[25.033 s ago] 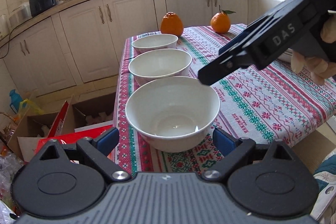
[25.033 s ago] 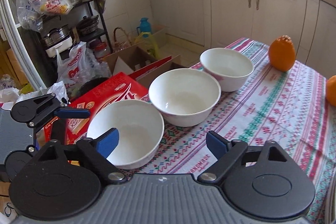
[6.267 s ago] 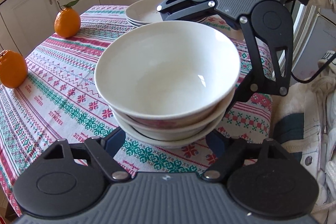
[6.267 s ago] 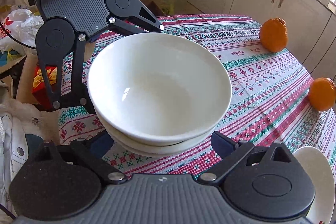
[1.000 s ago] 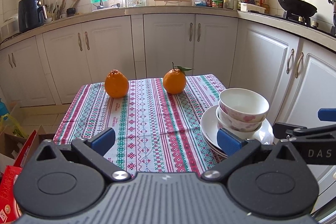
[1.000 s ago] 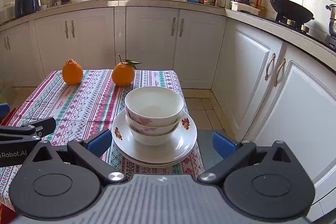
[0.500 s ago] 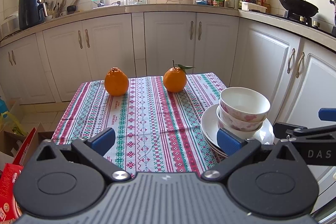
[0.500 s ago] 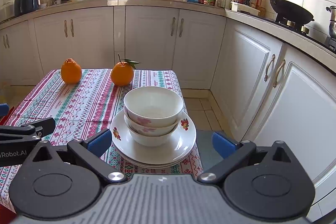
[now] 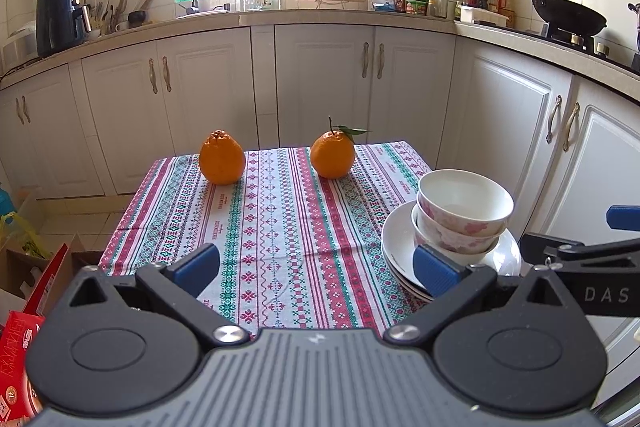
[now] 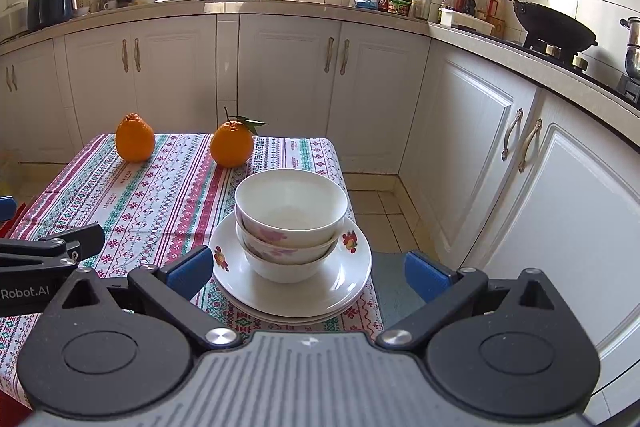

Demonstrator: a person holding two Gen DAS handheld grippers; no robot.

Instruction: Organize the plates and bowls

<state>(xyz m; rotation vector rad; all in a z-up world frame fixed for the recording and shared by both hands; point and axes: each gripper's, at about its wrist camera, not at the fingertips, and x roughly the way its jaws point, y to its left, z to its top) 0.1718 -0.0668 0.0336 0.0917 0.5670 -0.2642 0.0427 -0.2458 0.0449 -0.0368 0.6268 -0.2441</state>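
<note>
Nested bowls (image 10: 291, 223) stacked on plates (image 10: 352, 279) at frame centre, striped tablecloth (image 10: 160, 199), two oranges (image 10: 135, 143) behind, right gripper (image 10: 306, 269) and left gripper (image 9: 316, 265) both spread wide, empty.

The striped red-and-green tablecloth (image 9: 280, 227) lies bare across its middle and left part — open room for a gripper. Two round oranges (image 9: 222, 158) (image 9: 333, 154) stand apart near the far edge, with a clear lane between them. The nested white floral bowls (image 10: 291, 223) sit on the stacked white plates (image 10: 352, 279) at the table's near right corner — blocking that corner. White cabinet doors (image 10: 520, 187) close off the right side beyond a floor gap.
</note>
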